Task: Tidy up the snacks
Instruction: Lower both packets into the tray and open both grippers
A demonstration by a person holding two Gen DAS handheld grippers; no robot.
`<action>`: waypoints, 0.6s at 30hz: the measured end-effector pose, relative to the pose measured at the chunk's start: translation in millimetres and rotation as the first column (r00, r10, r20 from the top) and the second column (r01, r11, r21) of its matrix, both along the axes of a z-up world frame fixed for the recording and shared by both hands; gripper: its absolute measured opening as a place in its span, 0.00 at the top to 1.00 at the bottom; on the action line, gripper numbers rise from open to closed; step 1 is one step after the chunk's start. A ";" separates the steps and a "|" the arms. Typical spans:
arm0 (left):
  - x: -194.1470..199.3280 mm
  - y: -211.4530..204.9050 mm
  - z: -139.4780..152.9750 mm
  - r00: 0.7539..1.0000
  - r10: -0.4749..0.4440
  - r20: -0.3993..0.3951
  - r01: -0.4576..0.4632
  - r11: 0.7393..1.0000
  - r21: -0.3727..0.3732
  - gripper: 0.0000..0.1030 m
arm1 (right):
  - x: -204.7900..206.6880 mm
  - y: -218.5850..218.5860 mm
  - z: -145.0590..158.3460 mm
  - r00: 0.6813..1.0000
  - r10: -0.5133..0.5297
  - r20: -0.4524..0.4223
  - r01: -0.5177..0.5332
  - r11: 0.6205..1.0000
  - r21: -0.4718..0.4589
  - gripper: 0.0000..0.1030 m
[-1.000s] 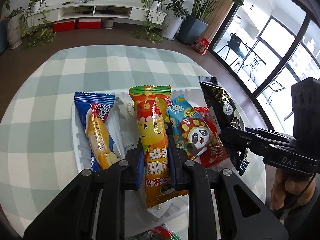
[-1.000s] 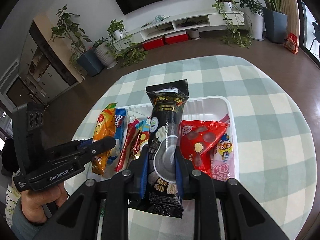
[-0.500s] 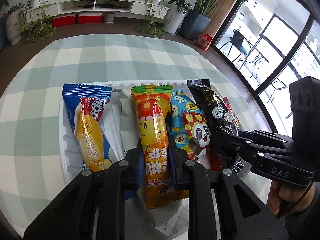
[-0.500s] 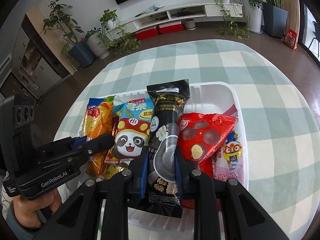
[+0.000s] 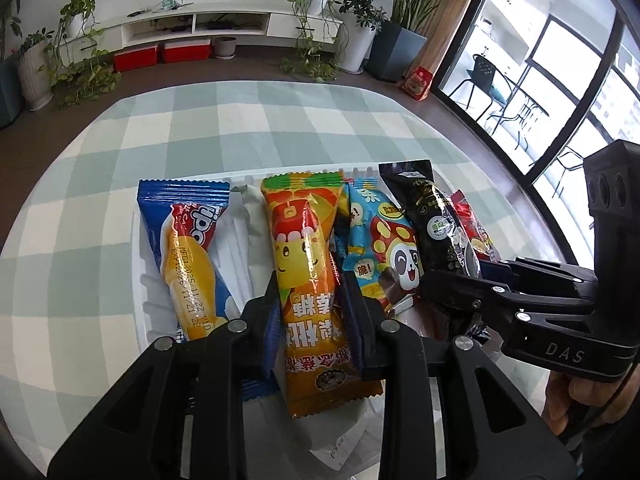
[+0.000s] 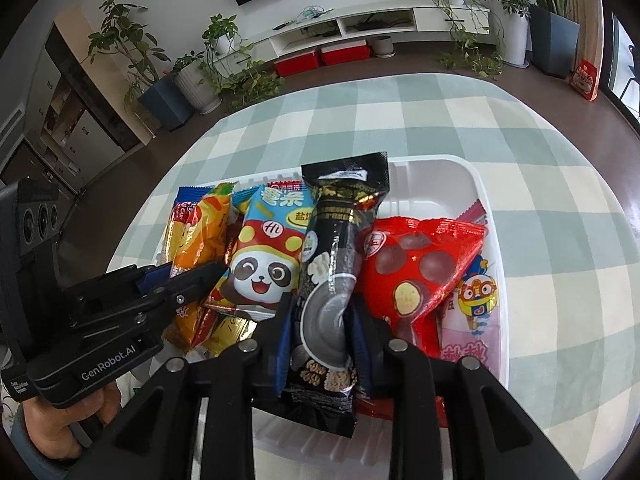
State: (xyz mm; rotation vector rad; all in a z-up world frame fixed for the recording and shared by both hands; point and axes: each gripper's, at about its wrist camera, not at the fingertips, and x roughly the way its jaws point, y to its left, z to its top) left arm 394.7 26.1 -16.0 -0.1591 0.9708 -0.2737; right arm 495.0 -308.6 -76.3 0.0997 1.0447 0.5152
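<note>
Left gripper [image 5: 310, 292]: jaws easing apart, the orange packet [image 5: 310, 264] between its fingers, lying in the tray
Right gripper [image 6: 322, 316]: jaws easing apart too, the black packet [image 6: 340, 248] between them, its far end propped up over the tray
Tray [image 6: 472, 176]: white, shallow, on the checked tablecloth [image 6: 520, 128]; it holds a row of snacks side by side
In the tray: blue packet [image 5: 188, 248] at the left; then orange; panda packet [image 6: 268, 256]; black; red packet [image 6: 416, 268] over a pink packet [image 6: 476, 312] at the right
</note>
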 end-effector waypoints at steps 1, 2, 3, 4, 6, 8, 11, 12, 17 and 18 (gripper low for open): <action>-0.6 0.9 0.3 1.000 0.005 0.000 -0.005 1.000 0.002 0.63 | -1.0 -0.2 1.1 1.000 0.000 0.008 0.000 1.000 0.002 0.64; -1.4 2.2 0.5 1.000 0.013 0.001 -0.013 1.000 0.004 0.52 | -2.2 0.3 2.2 1.000 0.001 0.013 -0.001 1.000 -0.001 0.63; -2.3 4.2 0.7 1.000 0.017 0.002 -0.017 1.000 0.000 0.50 | -3.5 0.7 3.3 1.000 0.003 0.017 -0.003 1.000 -0.003 0.60; -2.9 6.1 0.6 1.000 0.020 0.000 -0.020 1.000 -0.006 0.50 | -4.8 1.5 4.6 1.000 0.007 0.022 -0.006 1.000 -0.006 0.56; -4.4 8.8 1.7 1.000 0.023 0.001 -0.023 1.000 -0.010 0.50 | -6.9 2.0 7.4 0.999 0.009 0.034 -0.009 1.000 -0.011 0.55; -7.1 9.3 4.1 1.000 0.024 0.004 -0.024 1.000 -0.012 0.50 | -8.5 2.2 10.3 0.999 0.008 0.042 -0.007 1.000 -0.013 0.55; -10.0 9.3 8.3 1.000 0.025 0.015 -0.025 1.000 -0.013 0.47 | -11.5 1.6 14.3 0.999 0.006 0.051 -0.005 1.000 -0.009 0.53; -11.6 9.6 10.3 0.999 0.027 0.019 -0.026 1.000 -0.014 0.45 | -12.9 1.6 16.0 0.998 0.006 0.058 -0.005 1.000 -0.012 0.50; -27.7 11.2 28.1 0.998 0.034 0.059 -0.033 0.999 -0.016 0.29 | -21.9 -3.8 26.0 0.996 -0.003 0.086 0.004 1.000 -0.012 0.39; -32.7 11.3 33.0 0.997 0.030 0.072 -0.029 0.999 -0.014 0.25 | -24.4 -6.6 28.8 0.996 -0.012 0.092 0.013 1.000 -0.008 0.34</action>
